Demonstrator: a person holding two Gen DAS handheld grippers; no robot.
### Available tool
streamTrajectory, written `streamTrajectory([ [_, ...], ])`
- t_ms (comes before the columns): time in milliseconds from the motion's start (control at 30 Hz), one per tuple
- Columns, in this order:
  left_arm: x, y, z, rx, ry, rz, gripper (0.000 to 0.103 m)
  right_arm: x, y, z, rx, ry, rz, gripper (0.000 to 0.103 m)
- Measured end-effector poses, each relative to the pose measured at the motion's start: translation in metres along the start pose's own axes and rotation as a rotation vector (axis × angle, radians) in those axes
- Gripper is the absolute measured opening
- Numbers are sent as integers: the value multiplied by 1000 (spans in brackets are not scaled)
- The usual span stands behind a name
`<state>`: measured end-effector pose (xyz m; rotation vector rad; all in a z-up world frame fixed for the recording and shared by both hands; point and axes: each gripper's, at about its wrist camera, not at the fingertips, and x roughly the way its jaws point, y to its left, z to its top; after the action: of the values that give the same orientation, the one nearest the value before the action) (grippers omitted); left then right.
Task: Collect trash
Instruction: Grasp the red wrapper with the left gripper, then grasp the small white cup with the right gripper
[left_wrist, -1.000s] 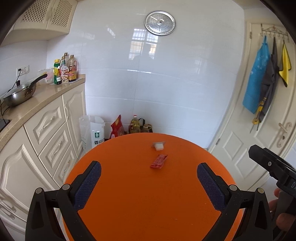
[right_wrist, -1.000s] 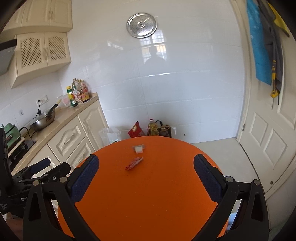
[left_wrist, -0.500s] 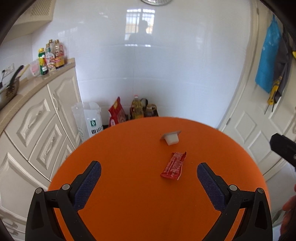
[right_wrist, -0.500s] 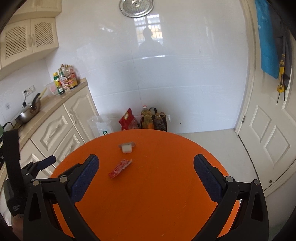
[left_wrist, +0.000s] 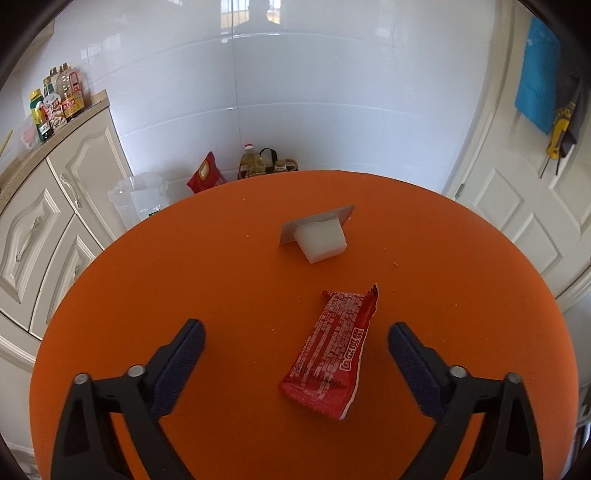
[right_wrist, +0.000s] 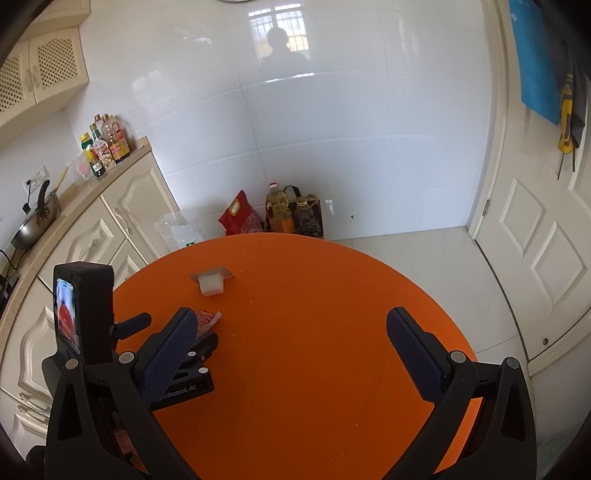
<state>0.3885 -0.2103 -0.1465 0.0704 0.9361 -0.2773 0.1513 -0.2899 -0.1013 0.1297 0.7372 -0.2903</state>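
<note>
A red snack wrapper (left_wrist: 332, 350) lies on the round orange table (left_wrist: 221, 280). My left gripper (left_wrist: 295, 354) is open just above the table, its jaws either side of the wrapper, not touching it. A small white plastic cup with a foil lid (left_wrist: 319, 236) lies on its side farther back. In the right wrist view the wrapper (right_wrist: 207, 321) is partly hidden by the left gripper (right_wrist: 173, 325), and the cup (right_wrist: 211, 282) lies beyond. My right gripper (right_wrist: 295, 354) is open and empty over the table's middle.
Cream cabinets and a counter with bottles (right_wrist: 105, 146) and a pan (right_wrist: 35, 221) stand at the left. A white bag (left_wrist: 138, 197), a red bag (left_wrist: 205, 175) and oil bottles (right_wrist: 280, 212) stand on the floor behind the table. A white door (right_wrist: 543, 229) is at the right.
My left gripper has moved forward and down, so the wrapper now lies between its jaws. My right gripper has tilted down a little and now sees the left gripper at the wrapper.
</note>
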Motion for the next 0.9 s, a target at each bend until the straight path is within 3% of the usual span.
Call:
streamTrajectory([
  [33, 6, -4, 7, 4, 3, 5, 78, 0, 0, -1, 0, 2, 0, 103],
  [133, 21, -7, 24, 7, -8, 1, 61, 1, 1, -1, 0, 3, 1, 103],
  [200, 29, -5, 37, -2, -9, -4, 28, 2, 2, -3, -2, 6, 4, 103],
  [233, 32, -3, 42, -10, -5, -15, 20, 2, 5, -4, -3, 7, 6, 103],
  [300, 43, 3, 56, -32, 8, -52, 18, 3, 11, -5, -8, 7, 8, 103],
  [633, 69, 32, 109, -106, -56, -36, 16, 17, 45, -4, -65, 25, 36, 103],
  [900, 101, 61, 159, -159, -97, -12, 16, 74, 80, 4, -128, 91, 49, 103],
])
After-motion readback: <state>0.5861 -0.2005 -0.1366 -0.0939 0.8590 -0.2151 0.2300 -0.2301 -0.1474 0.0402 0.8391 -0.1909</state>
